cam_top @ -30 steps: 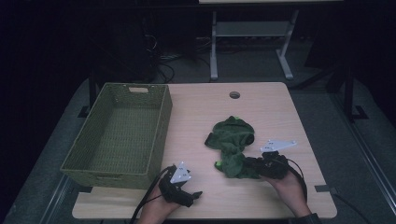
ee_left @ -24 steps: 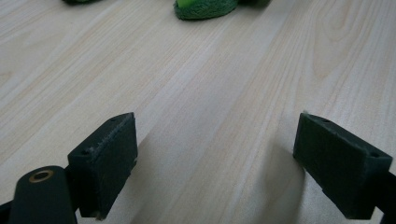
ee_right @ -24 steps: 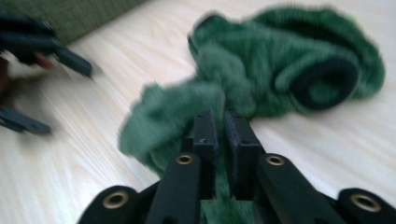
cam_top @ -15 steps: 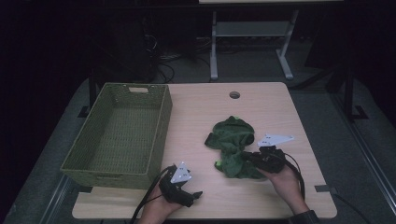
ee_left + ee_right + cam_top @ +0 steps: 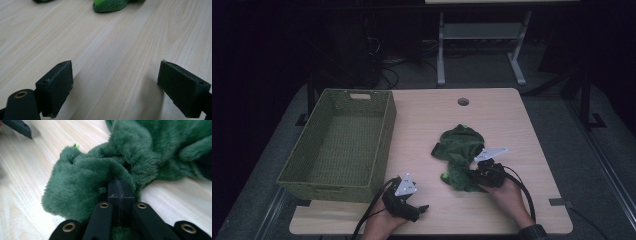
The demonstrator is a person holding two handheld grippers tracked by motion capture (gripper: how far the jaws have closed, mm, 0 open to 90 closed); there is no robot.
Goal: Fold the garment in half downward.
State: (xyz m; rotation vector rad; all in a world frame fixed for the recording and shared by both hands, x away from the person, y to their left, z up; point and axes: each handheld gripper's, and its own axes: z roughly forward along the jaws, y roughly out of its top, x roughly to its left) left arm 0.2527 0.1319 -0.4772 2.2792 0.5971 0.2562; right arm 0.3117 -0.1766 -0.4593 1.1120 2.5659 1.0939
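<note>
A dark green plush cloth lies crumpled on the wooden table, right of centre. My right gripper sits at its near end, and its jaws are pressed together with a fold of the fur pinched between them. Up close, the plush bunches around the right gripper. My left gripper rests low near the table's front edge, jaws wide apart. Only bare wood lies between the pads of the left gripper, and an edge of the plush shows far ahead.
A green woven basket stands on the left half of the table, with nothing inside. A cable hole sits near the table's far edge. Dark floor and a metal stand leg lie beyond the table.
The right gripper has slid left into the near end of the plush and its jaws have come together on the fur. The left gripper has stayed put.
</note>
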